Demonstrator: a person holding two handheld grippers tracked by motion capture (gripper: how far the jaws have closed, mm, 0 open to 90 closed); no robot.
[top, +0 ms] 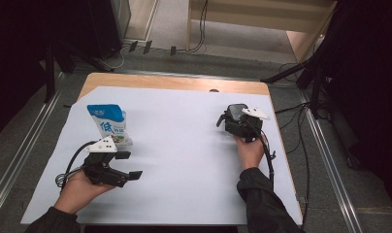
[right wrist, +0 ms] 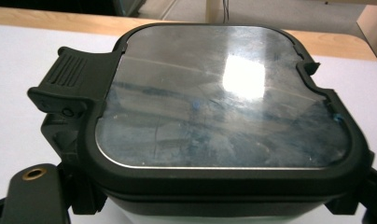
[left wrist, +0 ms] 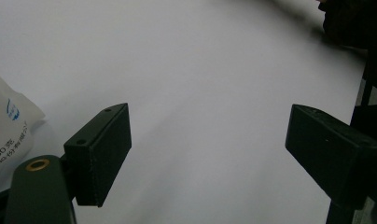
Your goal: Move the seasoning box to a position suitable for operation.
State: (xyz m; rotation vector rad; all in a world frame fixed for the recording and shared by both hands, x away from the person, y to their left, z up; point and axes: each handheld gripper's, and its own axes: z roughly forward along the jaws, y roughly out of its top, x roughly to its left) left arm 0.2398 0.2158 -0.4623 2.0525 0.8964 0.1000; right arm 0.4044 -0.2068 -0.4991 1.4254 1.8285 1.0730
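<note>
R gripper point(top: 231, 121) at 2 o'clock, jaws clamped round black lidded box point(right wrist: 224, 116), prob. to hold it steady. L gripper point(top: 126, 166) at 8 o'clock, jaws wide apart, nothing inside. White pouch point(top: 110, 125) upright just beside, at 10.

The person wore dark sleeves, almost black, which ended at the wrists. Each hand carried a black claw. The left claw point(top: 128, 165) had a blocky black body, a grey three-cornered plate on top with small dark dots on it, and a black cable that made a loop beside the wrist. In the left gripper view its two jaws were flat rectangular black blocks, one with small screw holes, and a brass-coloured ring sat in the rounded part below. The right claw point(top: 222, 120) had the same grey plate and a black cable along the forearm.
</note>
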